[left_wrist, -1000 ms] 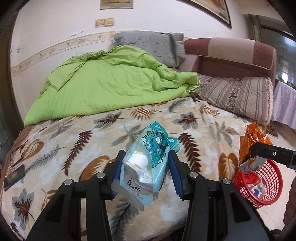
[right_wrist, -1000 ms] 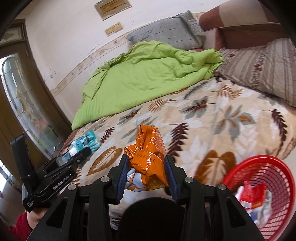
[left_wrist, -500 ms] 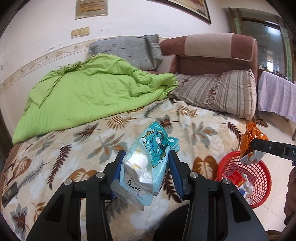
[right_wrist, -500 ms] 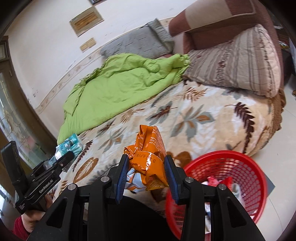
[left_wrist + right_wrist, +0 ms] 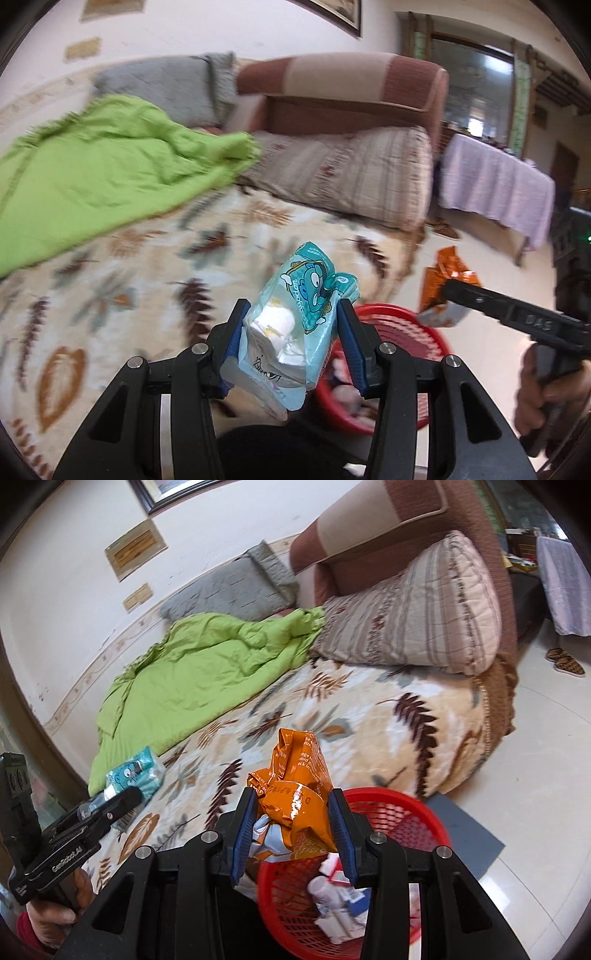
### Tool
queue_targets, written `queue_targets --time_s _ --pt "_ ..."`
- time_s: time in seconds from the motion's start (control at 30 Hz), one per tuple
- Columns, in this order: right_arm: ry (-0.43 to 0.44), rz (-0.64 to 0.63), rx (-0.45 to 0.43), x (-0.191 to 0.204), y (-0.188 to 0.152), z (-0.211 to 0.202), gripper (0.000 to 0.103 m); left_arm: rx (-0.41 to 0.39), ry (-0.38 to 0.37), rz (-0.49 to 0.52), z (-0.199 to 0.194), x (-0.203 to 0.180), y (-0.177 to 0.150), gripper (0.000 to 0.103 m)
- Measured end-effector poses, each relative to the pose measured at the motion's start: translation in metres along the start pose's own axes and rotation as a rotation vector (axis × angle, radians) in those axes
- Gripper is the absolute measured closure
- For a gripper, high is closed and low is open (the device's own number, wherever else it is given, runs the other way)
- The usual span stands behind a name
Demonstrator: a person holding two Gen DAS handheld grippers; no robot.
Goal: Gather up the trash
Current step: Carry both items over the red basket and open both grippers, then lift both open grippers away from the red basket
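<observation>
My left gripper (image 5: 291,328) is shut on a teal wet-wipes packet (image 5: 299,314) and holds it in the air near the bed's edge, left of the red basket (image 5: 436,339). My right gripper (image 5: 293,812) is shut on a crumpled orange snack bag (image 5: 295,790) right above the red mesh basket (image 5: 413,819), which stands on the floor with several wrappers inside. The right gripper with the orange bag (image 5: 443,280) also shows in the left wrist view, and the left gripper with the teal packet (image 5: 136,775) shows in the right wrist view.
The bed (image 5: 369,709) with a leaf-print cover stands behind the basket. A green quilt (image 5: 192,679) and pillows (image 5: 413,609) lie on it. A table with a lilac cloth (image 5: 495,184) stands at the right. Slippers (image 5: 565,661) lie on the tiled floor.
Both grippers have swung right, off the bed, with their loads. The orange bag is now over the basket, and the basket has come closer in both views.
</observation>
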State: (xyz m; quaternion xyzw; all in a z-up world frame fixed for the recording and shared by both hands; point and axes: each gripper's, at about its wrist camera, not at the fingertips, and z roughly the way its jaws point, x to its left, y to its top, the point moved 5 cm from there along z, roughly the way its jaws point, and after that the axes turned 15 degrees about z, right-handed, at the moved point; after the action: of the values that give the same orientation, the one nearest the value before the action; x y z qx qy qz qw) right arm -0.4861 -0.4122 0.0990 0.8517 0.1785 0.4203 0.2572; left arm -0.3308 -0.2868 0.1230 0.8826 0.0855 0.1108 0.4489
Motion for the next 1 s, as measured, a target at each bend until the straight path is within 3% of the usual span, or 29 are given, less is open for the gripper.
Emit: queue_targets --time_s 0.23,0.33,0.6,0.73,1.0 --pt "-0.051 0.025 -0.019 -0.025 0.008 -0.012 0.056 0.052 -0.176 0.004 0.037 -0.043 0.002 0.054" --pt "-0.093 0.045 -0.009 -0.037 0.008 -0.005 0.052 0.087 -0.211 0.006 0.052 -0.055 -0.004 0.040" --pt "-0.149 0.087 0.003 -0.051 0.007 -0.002 0.044 0.060 -0.192 -0.031 0.042 -0.041 -0.007 0.023" --pt "-0.179 0.053 -0.018 -0.037 0.006 -0.004 0.029 0.034 -0.157 -0.043 0.029 -0.023 -0.007 0.018" --pt "-0.311 -0.028 -0.043 -0.014 -0.008 0.005 0.015 0.046 -0.083 -0.041 0.021 -0.002 -0.025 0.010"
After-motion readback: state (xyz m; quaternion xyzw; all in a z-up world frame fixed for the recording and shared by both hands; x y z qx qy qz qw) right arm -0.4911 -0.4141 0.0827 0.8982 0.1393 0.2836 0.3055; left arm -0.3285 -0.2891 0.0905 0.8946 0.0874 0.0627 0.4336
